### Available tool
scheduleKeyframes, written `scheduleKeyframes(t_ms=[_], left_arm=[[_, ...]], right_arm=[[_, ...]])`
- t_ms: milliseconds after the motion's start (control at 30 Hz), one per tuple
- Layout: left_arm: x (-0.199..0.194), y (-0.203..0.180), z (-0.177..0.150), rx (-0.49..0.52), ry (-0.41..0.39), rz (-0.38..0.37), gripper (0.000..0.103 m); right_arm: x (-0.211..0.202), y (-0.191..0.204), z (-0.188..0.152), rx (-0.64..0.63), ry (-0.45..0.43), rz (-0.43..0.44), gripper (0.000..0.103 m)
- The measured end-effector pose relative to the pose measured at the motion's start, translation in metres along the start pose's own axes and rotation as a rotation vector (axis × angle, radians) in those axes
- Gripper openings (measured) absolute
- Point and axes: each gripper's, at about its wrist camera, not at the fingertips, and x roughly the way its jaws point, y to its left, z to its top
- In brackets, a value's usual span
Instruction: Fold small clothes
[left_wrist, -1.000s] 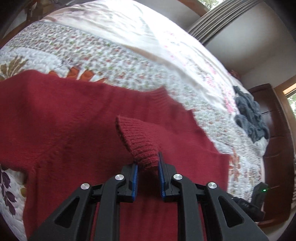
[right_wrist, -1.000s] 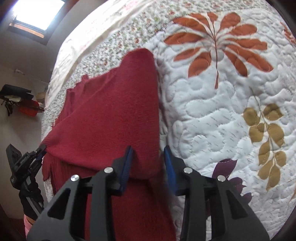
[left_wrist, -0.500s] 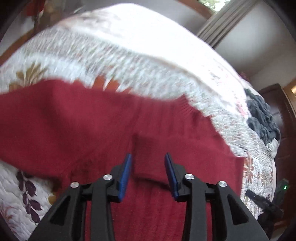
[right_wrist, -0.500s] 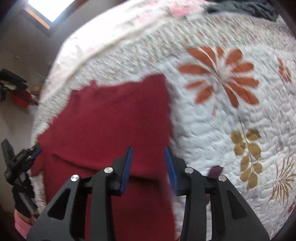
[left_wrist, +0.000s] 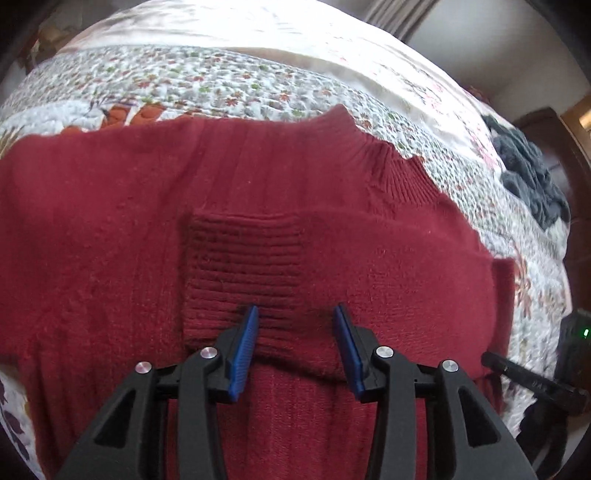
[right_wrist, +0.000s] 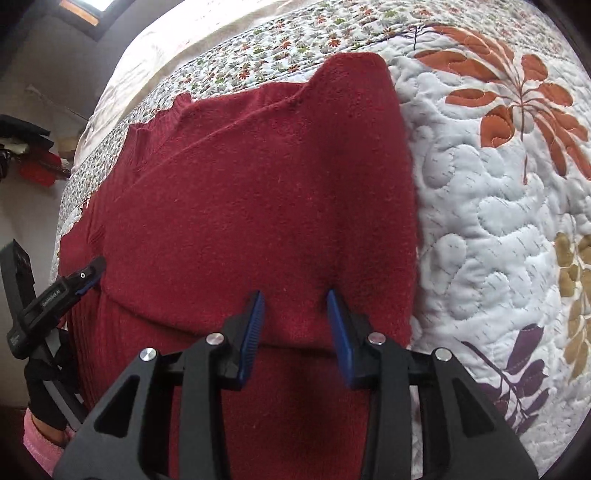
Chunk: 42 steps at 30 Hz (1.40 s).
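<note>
A dark red knitted sweater (left_wrist: 110, 221) lies flat on the quilted bed, collar at the far side. One sleeve is folded across its body, and the ribbed cuff (left_wrist: 243, 266) lies in the middle. My left gripper (left_wrist: 295, 314) hovers open just over the cuff's near end, holding nothing. In the right wrist view the same sweater (right_wrist: 240, 192) shows its folded sleeve laid across. My right gripper (right_wrist: 295, 299) is open above the sleeve's near edge, close to the sweater's right side. The left gripper (right_wrist: 86, 277) also shows at that view's left edge.
The floral quilt (right_wrist: 498, 221) spreads to the right of the sweater and beyond it (left_wrist: 221, 77). A dark grey garment (left_wrist: 532, 177) lies bunched at the bed's far right. A dark wooden cabinet (left_wrist: 546, 125) stands behind it. A black device with a green light (left_wrist: 576, 332) sits at the right edge.
My left gripper let go of the cuff, which now lies flat on the sweater's body. Both grippers stand open. The right gripper has stayed over the folded sleeve's near edge.
</note>
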Motion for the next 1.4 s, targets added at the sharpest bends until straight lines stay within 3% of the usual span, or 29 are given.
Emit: scheduleKeyframes(t_ms=[100, 300, 467, 533, 700, 867, 1000, 1233, 1400], left_arm=[[0.004, -0.007, -0.001, 0.041, -0.005, 0.032, 0.044], [0.001, -0.008, 0.004, 0.018, 0.001, 0.033, 0.044], [-0.055, 0.006, -0.009, -0.016, -0.058, -0.006, 0.05], [-0.077, 0.022, -0.02, -0.019, -0.089, -0.015, 0.053], [-0.126, 0.105, -0.06, -0.124, -0.128, 0.05, 0.054], [-0.163, 0.212, -0.083, -0.312, -0.18, 0.152, 0.054], [-0.184, 0.289, -0.09, -0.486, -0.245, 0.163, 0.054], [-0.18, 0.377, -0.09, -0.761, -0.352, 0.039, 0.053], [-0.172, 0.409, -0.087, -0.856, -0.419, -0.051, 0.053]], right_arm=[[0.004, 0.003, 0.001, -0.014, -0.003, -0.027, 0.036], [0.004, 0.011, 0.01, -0.007, 0.013, -0.051, 0.036], [-0.046, 0.032, -0.007, -0.036, -0.064, -0.005, 0.051], [-0.058, 0.044, -0.024, -0.068, -0.065, 0.02, 0.051], [-0.047, 0.083, -0.064, -0.134, -0.001, 0.071, 0.053], [-0.026, 0.119, -0.096, -0.225, 0.056, 0.058, 0.053], [-0.009, 0.136, -0.11, -0.255, 0.094, 0.045, 0.053], [0.018, 0.143, -0.113, -0.247, 0.117, 0.011, 0.055], [0.023, 0.139, -0.108, -0.229, 0.124, 0.017, 0.054]])
